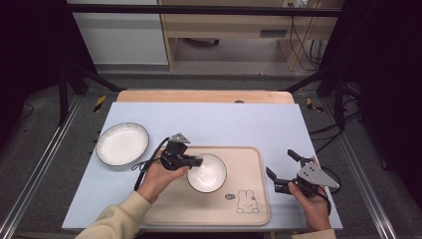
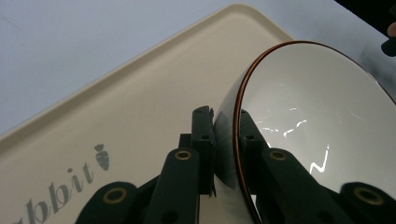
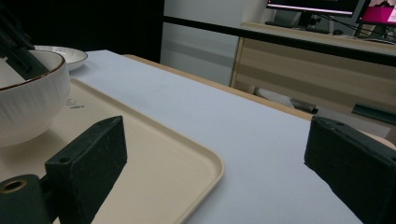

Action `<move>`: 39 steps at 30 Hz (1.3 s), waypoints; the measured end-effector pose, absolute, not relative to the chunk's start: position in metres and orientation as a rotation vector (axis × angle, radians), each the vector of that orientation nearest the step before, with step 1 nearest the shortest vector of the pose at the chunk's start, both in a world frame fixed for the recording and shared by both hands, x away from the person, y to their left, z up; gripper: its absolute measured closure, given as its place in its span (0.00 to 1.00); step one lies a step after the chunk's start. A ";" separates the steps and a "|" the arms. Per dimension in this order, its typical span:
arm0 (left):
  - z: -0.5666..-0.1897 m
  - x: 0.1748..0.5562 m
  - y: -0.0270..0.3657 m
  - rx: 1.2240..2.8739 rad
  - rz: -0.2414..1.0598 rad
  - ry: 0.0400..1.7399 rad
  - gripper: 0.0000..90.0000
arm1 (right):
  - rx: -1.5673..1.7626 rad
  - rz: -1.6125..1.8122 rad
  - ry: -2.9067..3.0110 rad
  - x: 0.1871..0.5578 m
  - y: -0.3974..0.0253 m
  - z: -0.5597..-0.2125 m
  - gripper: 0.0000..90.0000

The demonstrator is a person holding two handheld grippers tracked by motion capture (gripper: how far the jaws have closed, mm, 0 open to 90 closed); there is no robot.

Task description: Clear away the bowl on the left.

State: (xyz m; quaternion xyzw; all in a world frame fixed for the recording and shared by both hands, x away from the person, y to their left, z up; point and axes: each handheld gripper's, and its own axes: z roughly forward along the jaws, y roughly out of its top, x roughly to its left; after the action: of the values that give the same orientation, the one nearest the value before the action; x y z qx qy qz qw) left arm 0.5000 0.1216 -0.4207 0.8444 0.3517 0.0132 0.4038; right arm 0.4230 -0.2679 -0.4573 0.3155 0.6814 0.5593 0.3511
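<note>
My left claw (image 1: 197,161) pinches the near-left rim of the bowl (image 1: 207,173); in the left gripper view one jaw lies against the outer wall and the other inside the basin, the rim between them, and the bowl (image 2: 322,121) extends up and to the right of the jaws. The bowl rests on the tray (image 1: 249,154), which spreads under and beyond my left claw; my right claw (image 1: 282,170) hovers just off the tray's right edge over the mat (image 1: 224,119), jaws spread wide with nothing between them; in the right gripper view the bowl (image 3: 28,98) sits far to the left of those jaws and the tray's corner (image 3: 201,163) lies between them.

Writing: I read grey letters "bbit" (image 2: 60,186) beside a small carrot mark to the left of my left claw; a line-drawn rabbit (image 1: 247,201) sits near the tray's front right corner.

Materials: bowl glossy white, round, ribbed outside, with a thin brown rim; tray cream, matte, rectangular with rounded corners and a raised lip; mat pale blue, smooth; a white fluted plate (image 1: 122,143) with a dark edge lies on the mat, well left of my left claw.
</note>
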 end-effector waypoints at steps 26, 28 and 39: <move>-0.432 0.501 0.126 2.164 0.005 0.915 0.90 | 0.831 1.445 1.769 0.423 -0.268 -0.457 0.07; -0.433 0.501 0.126 2.164 0.002 0.916 0.90 | 0.831 1.444 1.769 0.423 -0.268 -0.457 0.07; -0.436 0.503 0.125 2.177 -0.015 0.927 0.90 | 0.833 1.443 1.772 0.423 -0.268 -0.457 0.07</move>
State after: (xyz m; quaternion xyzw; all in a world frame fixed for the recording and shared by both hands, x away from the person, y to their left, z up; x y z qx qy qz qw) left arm 0.5029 0.1247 -0.4360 0.8518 0.3626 -0.0057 0.3780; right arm 0.4233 -0.2683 -0.4573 0.3212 0.6832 0.5562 0.3474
